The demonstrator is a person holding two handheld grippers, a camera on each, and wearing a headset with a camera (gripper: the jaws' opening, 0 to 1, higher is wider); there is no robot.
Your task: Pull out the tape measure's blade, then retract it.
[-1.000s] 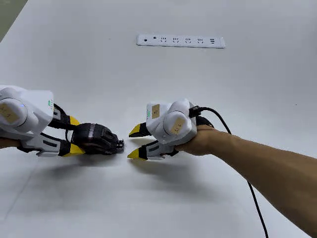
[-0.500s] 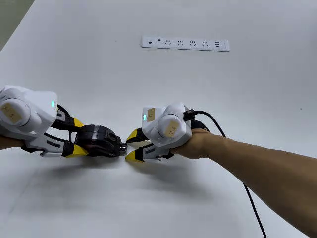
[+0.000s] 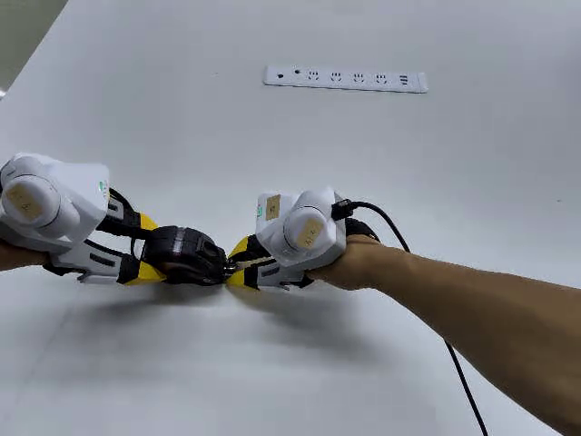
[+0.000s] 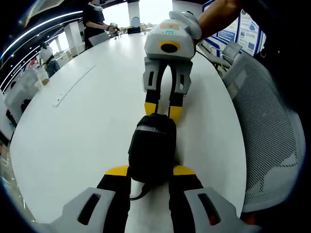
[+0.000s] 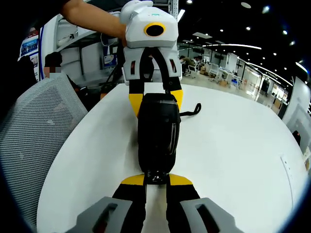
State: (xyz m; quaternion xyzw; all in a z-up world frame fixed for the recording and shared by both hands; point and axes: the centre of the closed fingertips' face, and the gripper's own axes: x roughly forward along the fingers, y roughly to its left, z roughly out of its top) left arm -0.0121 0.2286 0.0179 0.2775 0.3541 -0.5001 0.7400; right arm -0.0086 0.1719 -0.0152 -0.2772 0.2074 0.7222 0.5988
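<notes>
A: Where's the tape measure (image 3: 186, 256)?

B: On the white table (image 3: 300, 145), near the front left in the head view. Black case, lying flat, and both claws meet at it.

A: Left claw (image 4: 150, 171)?

B: Clamped on the case. Its yellow tips press the two sides at the rear end, and the case fills the gap between the jaws. The person's hand holds it low, close to the table top.

A: Right claw (image 5: 156, 179)?

B: It comes in from the opposite side, nose to nose with the left one. The jaws are narrow and pinch the blade tab (image 5: 156, 176) at the front of the case. The tab sits right between the yellow tips, hard up against the case mouth. No length of blade is showing.

A: Anything else around?

B: A white power strip (image 3: 345, 78) lies at the far side of the table, well apart from the work. A black cable (image 3: 458, 363) runs back from the right claw along the forearm. The case's wrist strap (image 5: 193, 109) lies loose on the table beside the left claw's tips. A grey mesh chair (image 4: 267, 131) stands off the table edge.
</notes>
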